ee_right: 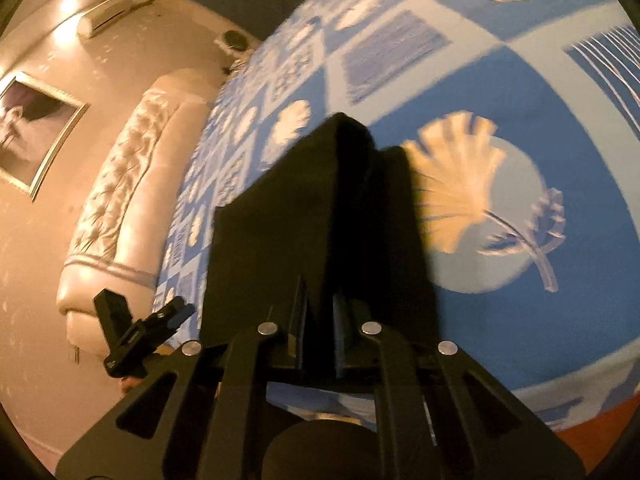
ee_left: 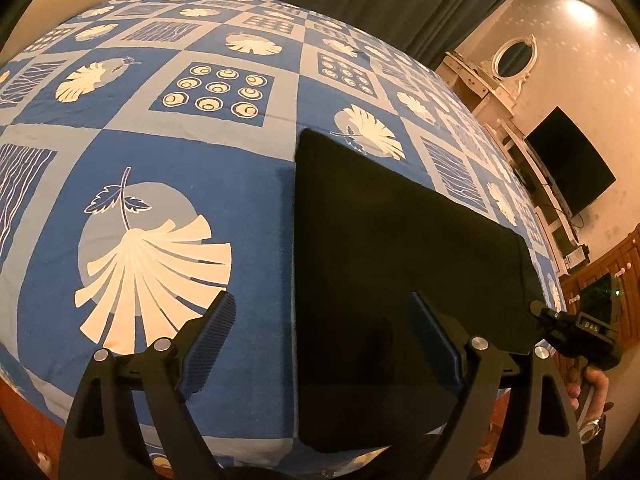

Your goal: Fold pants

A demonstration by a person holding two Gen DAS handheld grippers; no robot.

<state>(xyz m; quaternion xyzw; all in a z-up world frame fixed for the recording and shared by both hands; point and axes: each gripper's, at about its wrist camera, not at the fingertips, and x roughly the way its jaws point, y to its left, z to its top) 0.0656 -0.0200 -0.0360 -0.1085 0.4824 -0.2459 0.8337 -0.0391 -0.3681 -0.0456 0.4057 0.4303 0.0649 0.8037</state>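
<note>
The black pants point(ee_left: 384, 256) lie folded flat on the blue patterned bedspread point(ee_left: 160, 168), near its front edge. My left gripper point(ee_left: 320, 344) is open, its fingers point(ee_left: 208, 344) spread above the pants' left edge, holding nothing. My right gripper point(ee_right: 320, 332) is shut on a lifted edge of the pants point(ee_right: 320, 208), which rises as a dark fold between the jaws. The right gripper also shows in the left wrist view point(ee_left: 576, 332) at the pants' right end. The left gripper shows in the right wrist view point(ee_right: 140, 332), off to the left.
The bedspread point(ee_right: 520, 80) covers a large bed. A tufted cream headboard point(ee_right: 132, 184) stands at one end. A dresser with an oval mirror point(ee_left: 512, 56), a wall television point(ee_left: 568, 168) and wooden cabinets point(ee_left: 608, 264) line the far wall.
</note>
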